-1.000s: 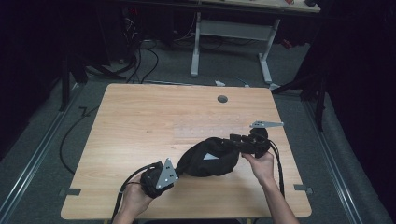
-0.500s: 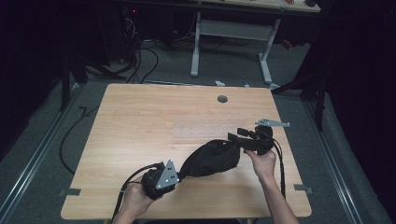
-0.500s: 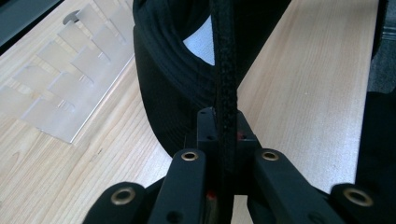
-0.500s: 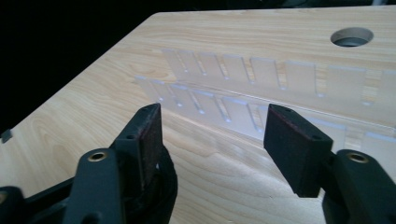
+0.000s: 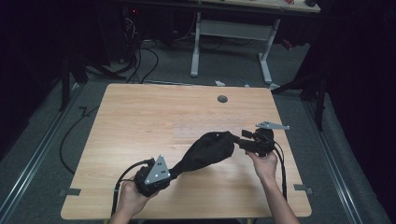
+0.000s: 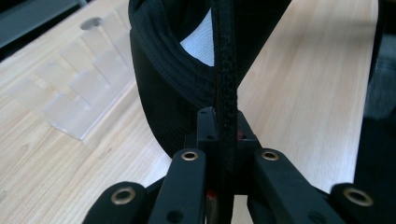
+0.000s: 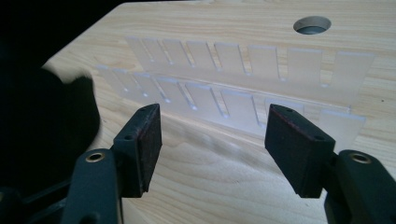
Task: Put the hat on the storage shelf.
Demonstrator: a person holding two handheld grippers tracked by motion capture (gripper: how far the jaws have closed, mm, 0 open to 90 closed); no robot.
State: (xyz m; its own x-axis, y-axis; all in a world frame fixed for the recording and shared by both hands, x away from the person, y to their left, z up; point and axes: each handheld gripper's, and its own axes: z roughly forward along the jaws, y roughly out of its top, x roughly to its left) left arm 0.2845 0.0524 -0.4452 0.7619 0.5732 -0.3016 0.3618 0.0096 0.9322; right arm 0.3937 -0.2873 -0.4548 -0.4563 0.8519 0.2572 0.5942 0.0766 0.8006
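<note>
The left tool (image 5: 169,171) is pinched tight on a black strap (image 6: 226,88), which runs up between its jaws in the left gripper view. Beyond that strap, straight ahead of the jaws, hangs the black cap (image 5: 205,150), its white inner lining (image 6: 199,44) showing through the opening. In the high view the cap stretches from the left tool toward the right tool (image 5: 243,141), lifted a little off the worktop (image 5: 140,116).

The right tool's jaws are spread and have just been opening; nothing sits between its pads (image 7: 148,140). The cap lies just off its left jaw, as a dark mass at the left edge of the right gripper view. Ahead of the right tool, flat on the worktop, lies a clear slotted plastic sheet (image 7: 243,79), and beyond that a round hole (image 7: 312,24) in the wood. The same sheet appears to the left of the cap in the left gripper view.
</note>
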